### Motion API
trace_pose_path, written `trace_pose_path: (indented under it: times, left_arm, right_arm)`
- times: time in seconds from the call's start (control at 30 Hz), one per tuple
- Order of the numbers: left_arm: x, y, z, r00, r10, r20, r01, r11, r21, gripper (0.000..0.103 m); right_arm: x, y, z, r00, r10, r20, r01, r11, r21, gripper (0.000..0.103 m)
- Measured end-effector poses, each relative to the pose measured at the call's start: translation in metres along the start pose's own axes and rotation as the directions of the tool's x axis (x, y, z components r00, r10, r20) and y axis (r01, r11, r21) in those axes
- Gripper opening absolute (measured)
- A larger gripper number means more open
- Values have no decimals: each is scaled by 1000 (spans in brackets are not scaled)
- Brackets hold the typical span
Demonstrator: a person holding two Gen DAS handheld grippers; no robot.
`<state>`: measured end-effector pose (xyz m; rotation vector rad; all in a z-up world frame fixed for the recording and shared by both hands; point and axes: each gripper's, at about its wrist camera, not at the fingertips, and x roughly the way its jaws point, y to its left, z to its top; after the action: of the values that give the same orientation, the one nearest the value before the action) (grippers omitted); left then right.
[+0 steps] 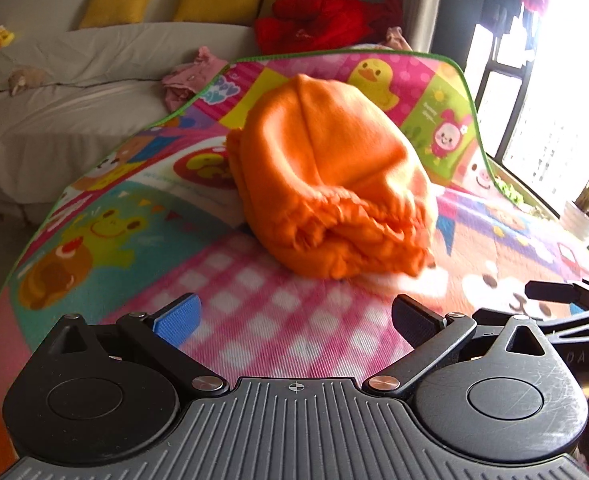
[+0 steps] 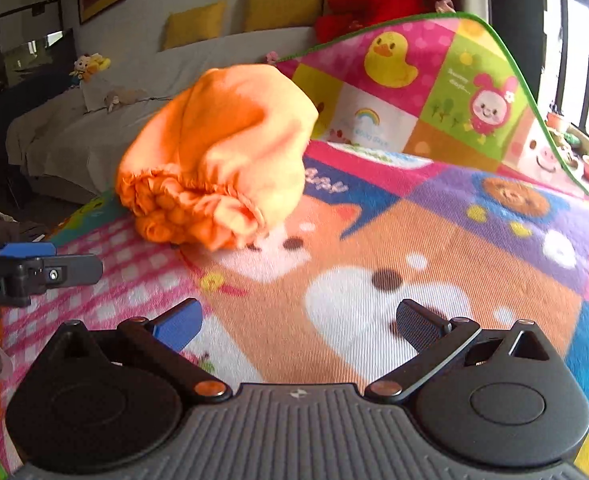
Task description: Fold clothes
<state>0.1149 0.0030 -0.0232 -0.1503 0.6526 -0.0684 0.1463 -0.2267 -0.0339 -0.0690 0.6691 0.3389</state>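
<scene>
Left wrist view first: the left hand-held gripper (image 1: 296,322) has its jaws spread wide with nothing between them, only the pink checked patch of the cartoon play mat (image 1: 106,224) showing through the gap. Straight ahead of it, a little up the mat and just right of its centre line, lies the orange garment (image 1: 330,184), already folded into a thick bundle. The gathered, elastic-looking hem faces this gripper and the smoother rounded end points away toward the far edge of the mat, so the bundle's long axis runs roughly along the line the gripper points, leaning slightly left.

From the right wrist, the right hand-held gripper (image 2: 300,326) is equally wide and empty, poised over the brown bear patch. For this hand the same orange bundle sits ahead and clearly to the left, apart from the fingers. The left gripper's blue-padded tip shows at that view's left edge, beside the bundle's near end.

By my reckoning the left hand is the better placed, since the bundle lies nearly in line with it, while the right would have to swing across.

Beyond the mat's green-trimmed far edge there is a white-covered sofa (image 1: 74,92) with yellow cushions (image 1: 218,0) and a red heap (image 1: 314,20), plus a small pink garment (image 1: 186,76) by the mat's far left corner.
</scene>
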Motion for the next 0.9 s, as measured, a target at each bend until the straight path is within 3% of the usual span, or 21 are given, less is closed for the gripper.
trace_pose_path:
  times: [0.23,0.53,0.9]
  left_arm:
    - [1,-23,-28,996,85,-39,-84,996,37,103]
    - [5,-30,-30,991,124,-58,-118,988,95,103]
    - [6,-29,-29,992,117,-55,-112,990,86,103]
  right_arm:
    - [-8,-9,-26,993,-109,-48,111,992,56,103]
    - [-6,-7,-26,993,-111,-43,113,993,41,103]
    - [-6,-8,-26,994,-105,-38,107,993,49,103]
